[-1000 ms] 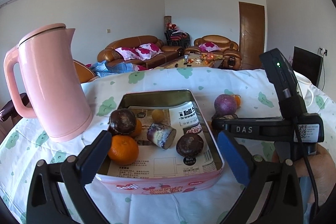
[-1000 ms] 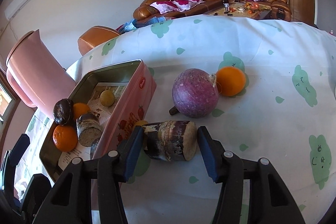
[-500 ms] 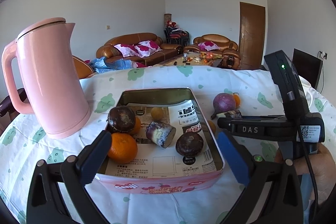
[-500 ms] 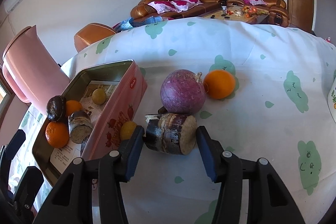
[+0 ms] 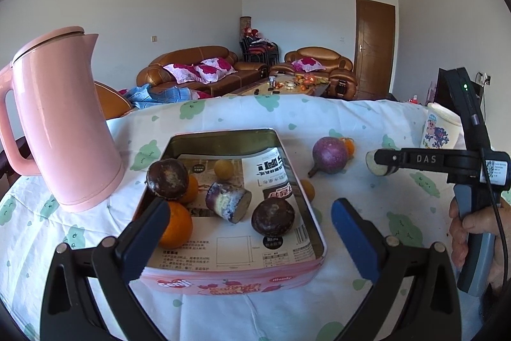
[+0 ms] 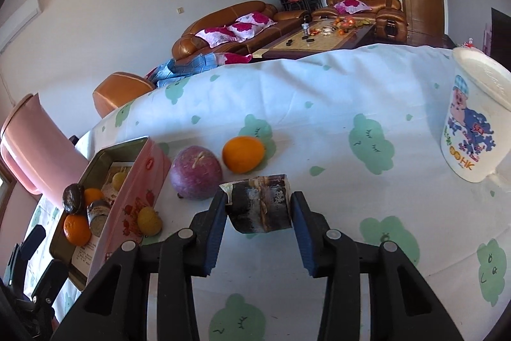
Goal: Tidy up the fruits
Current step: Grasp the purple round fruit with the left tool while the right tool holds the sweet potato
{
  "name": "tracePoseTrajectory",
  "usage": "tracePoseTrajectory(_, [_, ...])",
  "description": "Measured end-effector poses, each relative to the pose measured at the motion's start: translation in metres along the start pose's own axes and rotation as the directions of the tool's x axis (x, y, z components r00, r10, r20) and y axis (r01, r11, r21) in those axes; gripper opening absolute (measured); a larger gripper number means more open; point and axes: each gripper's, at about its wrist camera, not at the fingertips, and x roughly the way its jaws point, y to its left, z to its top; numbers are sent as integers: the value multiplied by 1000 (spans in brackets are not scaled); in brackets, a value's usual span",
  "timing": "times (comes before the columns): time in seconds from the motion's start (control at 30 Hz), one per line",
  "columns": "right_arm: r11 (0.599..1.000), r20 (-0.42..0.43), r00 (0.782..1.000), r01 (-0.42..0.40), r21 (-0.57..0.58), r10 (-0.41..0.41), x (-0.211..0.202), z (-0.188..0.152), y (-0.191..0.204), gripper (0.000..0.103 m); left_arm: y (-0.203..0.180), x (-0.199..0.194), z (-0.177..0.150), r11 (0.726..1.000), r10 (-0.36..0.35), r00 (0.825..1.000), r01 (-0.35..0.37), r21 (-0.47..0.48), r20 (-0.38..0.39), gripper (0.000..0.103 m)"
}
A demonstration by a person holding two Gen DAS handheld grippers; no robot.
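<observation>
My right gripper [image 6: 259,210] is shut on a dark cut sugarcane piece [image 6: 260,203] and holds it above the table; it also shows in the left wrist view [image 5: 380,163]. My left gripper [image 5: 249,232] is open and empty at the near end of the pink tin box [image 5: 230,280]. In the box lie an orange [image 5: 174,227], two dark passion fruits [image 5: 273,221], another cane piece [image 5: 228,202] and a small yellow fruit [image 5: 223,170]. On the cloth lie a purple round fruit [image 6: 195,177], an orange [image 6: 243,154] and a small yellow fruit [image 6: 149,220].
A pink kettle [image 5: 60,120] stands left of the box. A white cartoon-printed cup [image 6: 472,123] stands at the right. The table carries a white cloth with green prints [image 6: 351,104]. A hand [image 5: 476,232] holds the right gripper's handle.
My right gripper has lifted the cane piece off the cloth and carried it right and up, away from the box. The left gripper has pulled back slightly.
</observation>
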Motion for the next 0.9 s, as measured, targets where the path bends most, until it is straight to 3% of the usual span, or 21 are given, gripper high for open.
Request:
tracePoseTrajectory(0.13, [999, 108, 994, -31, 40, 26, -27, 8, -16, 42, -15, 7, 15, 999, -48, 999, 48, -5, -7, 101])
tracePoseTrajectory(0.23, [998, 190, 981, -44, 54, 33, -47, 13, -25, 42, -43, 20, 35, 995, -72, 997, 73, 68, -13, 100])
tracePoseTrajectory(0.33, [997, 252, 968, -26, 78, 6, -59, 16, -32, 42, -72, 45, 52, 987, -95, 994, 101, 128, -49, 89])
tracePoseTrajectory(0.47, [995, 287, 958, -7, 98, -21, -66, 19, -37, 42, -102, 95, 65, 978, -113, 979, 140, 157, -167, 76])
tracePoseTrajectory(0.5, [995, 288, 957, -9, 100, -20, -66, 20, -37, 42, -109, 107, 66, 977, -103, 977, 135, 165, -188, 73])
tracePoseTrajectory(0.57, [995, 292, 956, -8, 97, -21, -67, 21, -36, 42, -122, 128, 64, 977, -55, 967, 104, 186, -249, 58])
tracePoseTrajectory(0.7, [997, 306, 951, 7, 82, -32, -71, 23, -33, 42, -133, 147, 66, 971, 58, 969, 2, 240, -242, 58])
tracePoseTrajectory(0.9, [997, 301, 953, 2, 79, -25, -72, 20, -35, 42, -140, 157, 70, 963, 90, 967, -24, 268, -237, 58])
